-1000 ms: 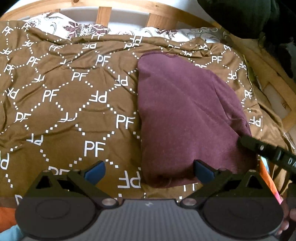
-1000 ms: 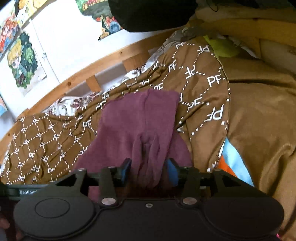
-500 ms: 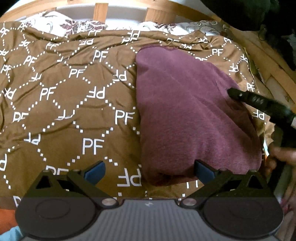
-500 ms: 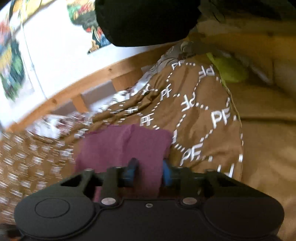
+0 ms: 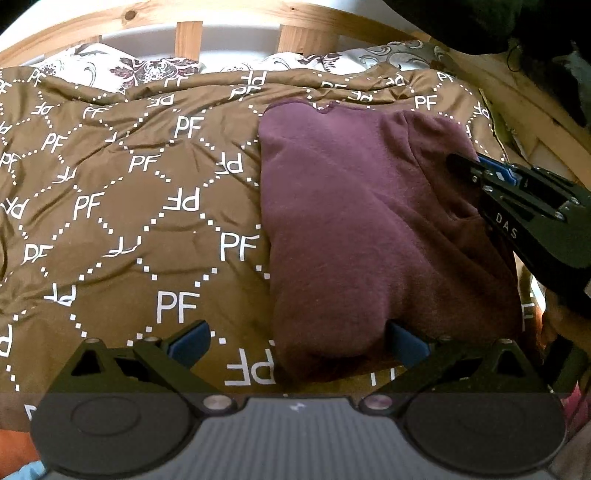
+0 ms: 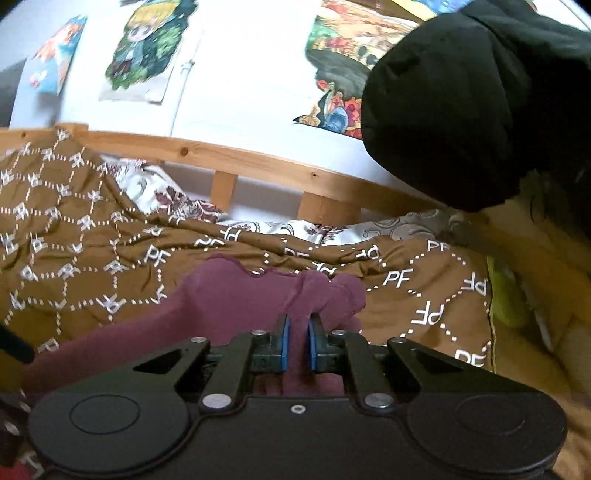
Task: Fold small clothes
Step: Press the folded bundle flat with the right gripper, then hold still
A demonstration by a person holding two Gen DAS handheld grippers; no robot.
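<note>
We work over a bed with a curved pale wooden slatted headboard (image 5: 288, 22) at the far side, covered by a brown quilt printed with white dotted diamonds and "PF" letters (image 5: 122, 221). A white pillow with a dark floral pattern (image 5: 122, 70) shows between quilt and headboard. In the right wrist view, cartoon posters (image 6: 144, 48) hang on the white wall beyond the headboard, and a bulky black fabric mass (image 6: 461, 110) fills the upper right.

The folded maroon knit garment (image 5: 351, 221) lies flat on the quilt, right of centre in the left wrist view, with its near edge rounded.

The left black two-finger gripper with blue pads (image 5: 295, 343) is spread wide. Its right pad (image 5: 406, 343) touches the near edge of the garment; its left pad sits over bare quilt, gripping nothing.

The right black two-finger gripper with blue pads (image 6: 297, 339) is nearly closed, with a bunched fold of the maroon garment (image 6: 258, 302) pinched between its pads. In the left wrist view we see this gripper (image 5: 476, 166) entering from the right, at the garment's far right edge.
</note>
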